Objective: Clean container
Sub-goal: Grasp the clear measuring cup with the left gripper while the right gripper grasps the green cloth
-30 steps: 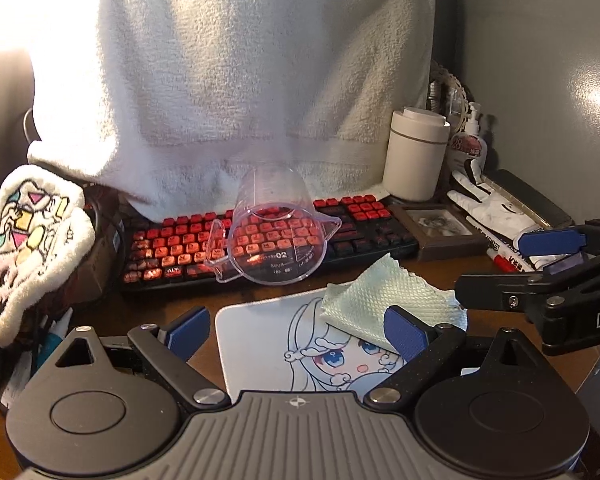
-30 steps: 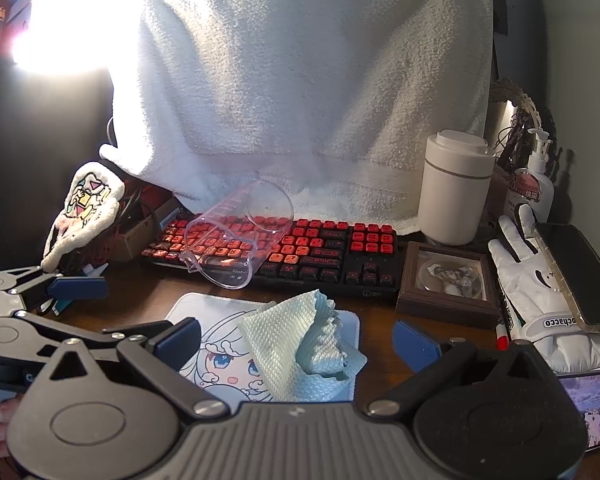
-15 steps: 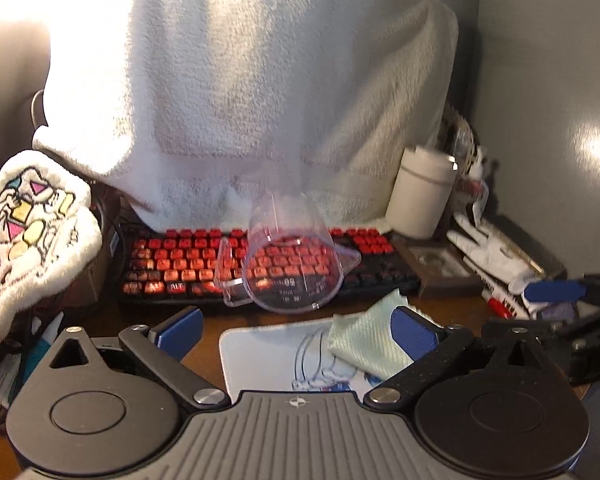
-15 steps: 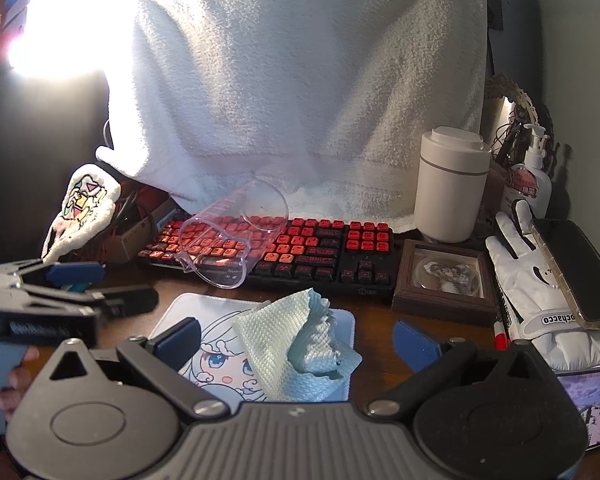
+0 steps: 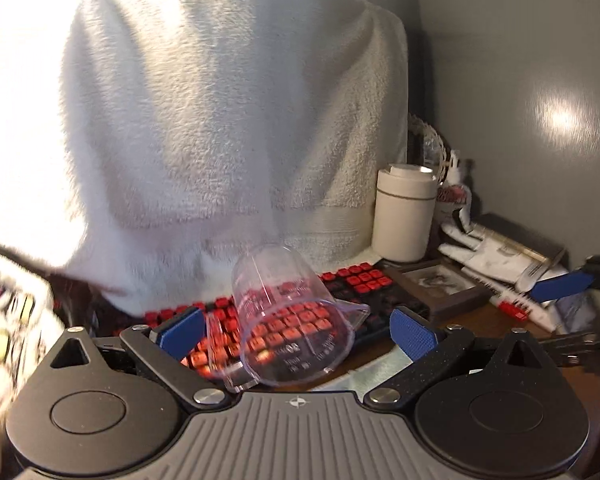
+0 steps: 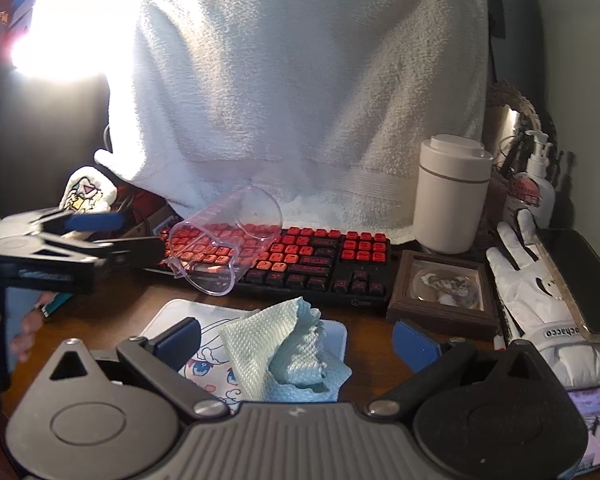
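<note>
A clear plastic measuring cup (image 5: pixel 288 320) lies on its side on the red-and-black keyboard (image 6: pixel 320 256), mouth toward me, base tilted up and away. My left gripper (image 5: pixel 298 336) is open wide, and the cup (image 6: pixel 228 240) sits between its blue pads without touching them. In the right wrist view the left gripper (image 6: pixel 142 234) reaches in from the left, right beside the cup's rim. My right gripper (image 6: pixel 298 340) is open over a crumpled pale green cloth (image 6: pixel 284 344) lying on a cartoon mouse pad (image 6: pixel 172 316). Its pads stand clear of the cloth.
A big white towel (image 6: pixel 300 100) hangs behind the keyboard. To the right stand a cream cylinder (image 6: pixel 452 196), a pump bottle (image 6: pixel 534 184), a brown picture frame (image 6: pixel 440 288) and a white glove (image 6: pixel 532 280). A plush toy (image 6: pixel 86 192) lies at the left.
The left gripper has moved forward toward the keyboard, and the cup now sits between its fingers instead of well ahead of them. The right gripper and the cloth have stayed put.
</note>
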Demonstrator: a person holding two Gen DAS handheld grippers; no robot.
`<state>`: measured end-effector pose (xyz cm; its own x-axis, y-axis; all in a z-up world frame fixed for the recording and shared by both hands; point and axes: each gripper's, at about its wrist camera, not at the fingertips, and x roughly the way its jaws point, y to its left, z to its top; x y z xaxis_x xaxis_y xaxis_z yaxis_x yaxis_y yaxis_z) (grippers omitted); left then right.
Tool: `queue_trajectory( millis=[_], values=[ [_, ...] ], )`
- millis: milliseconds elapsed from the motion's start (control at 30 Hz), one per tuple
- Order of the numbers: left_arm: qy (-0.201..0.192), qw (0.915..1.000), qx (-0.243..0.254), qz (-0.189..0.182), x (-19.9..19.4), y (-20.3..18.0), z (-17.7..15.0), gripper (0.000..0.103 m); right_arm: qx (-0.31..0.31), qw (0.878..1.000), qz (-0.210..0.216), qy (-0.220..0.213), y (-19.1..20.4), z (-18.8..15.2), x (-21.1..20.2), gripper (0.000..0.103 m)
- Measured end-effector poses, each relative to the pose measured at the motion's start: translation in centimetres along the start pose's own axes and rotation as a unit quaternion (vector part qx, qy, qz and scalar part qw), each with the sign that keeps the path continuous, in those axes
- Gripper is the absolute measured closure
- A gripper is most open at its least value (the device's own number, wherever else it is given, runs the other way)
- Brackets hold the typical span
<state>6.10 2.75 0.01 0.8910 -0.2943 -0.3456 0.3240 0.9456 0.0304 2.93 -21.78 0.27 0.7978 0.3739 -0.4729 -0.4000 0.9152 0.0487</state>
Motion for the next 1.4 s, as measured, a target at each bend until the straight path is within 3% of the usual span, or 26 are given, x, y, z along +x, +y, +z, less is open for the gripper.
queue_trajectory(
  millis=[133, 267, 333, 500, 633, 767, 833, 933, 1133, 1233, 1333, 1400],
  values=[
    [0.005, 0.9998, 0.014, -0.015, 2.8, 0.6, 0.4, 0.016, -0.004, 1.000, 0.018, 0.001, -0.4, -0.3, 0.9, 0.000],
    [0.020, 0.9994, 0.016, -0.023, 5.4, 1.6, 0.4, 0.021, -0.008, 1.000, 0.020, 0.008, -0.7, -0.5, 2.2, 0.000],
    [0.035, 0.9992, 0.002, -0.022, 6.5, 2.2, 0.1, 0.033, -0.010, 1.000, 0.020, 0.009, -0.6, -0.7, 2.7, 0.000],
    [0.068, 0.9968, -0.026, -0.033, 8.4, 3.9, -0.9, 0.038, -0.010, 1.000, 0.024, 0.010, -0.8, -0.6, 3.9, 0.000],
    [0.093, 0.9947, -0.037, -0.025, 9.5, 4.2, -1.7, 0.054, -0.010, 1.000, 0.020, 0.012, -1.0, -0.2, 4.9, 0.000],
    [0.105, 0.9936, -0.040, -0.012, 9.9, 4.2, -2.0, 0.060, -0.003, 1.000, 0.024, 0.012, -1.2, 0.1, 5.8, 0.000],
    [0.109, 0.9934, -0.037, -0.003, 10.3, 4.4, -2.1, 0.076, 0.002, 0.999, 0.029, 0.014, -1.3, 0.2, 6.3, 0.000],
    [0.110, 0.9915, -0.066, -0.017, 10.7, 5.6, -2.0, 0.087, 0.004, 0.999, 0.036, 0.020, -1.4, 0.3, 6.9, 0.000],
    [0.108, 0.9909, -0.065, -0.047, 11.3, 6.7, -1.5, 0.090, 0.003, 0.998, 0.051, 0.034, -2.0, 0.0, 8.0, 0.001],
    [0.104, 0.9910, -0.063, -0.057, 10.9, 6.9, -1.7, 0.092, 0.008, 0.996, 0.074, 0.039, -2.4, -0.3, 8.5, 0.005],
    [0.098, 0.9923, -0.055, -0.053, 10.2, 6.6, -1.9, 0.092, 0.001, 0.995, 0.088, 0.050, -2.1, -0.7, 8.9, 0.026],
    [0.094, 0.9922, -0.060, -0.055, 9.8, 6.6, -2.1, 0.093, -0.010, 0.994, 0.090, 0.058, -1.7, -0.9, 9.3, 0.030]
  ],
)
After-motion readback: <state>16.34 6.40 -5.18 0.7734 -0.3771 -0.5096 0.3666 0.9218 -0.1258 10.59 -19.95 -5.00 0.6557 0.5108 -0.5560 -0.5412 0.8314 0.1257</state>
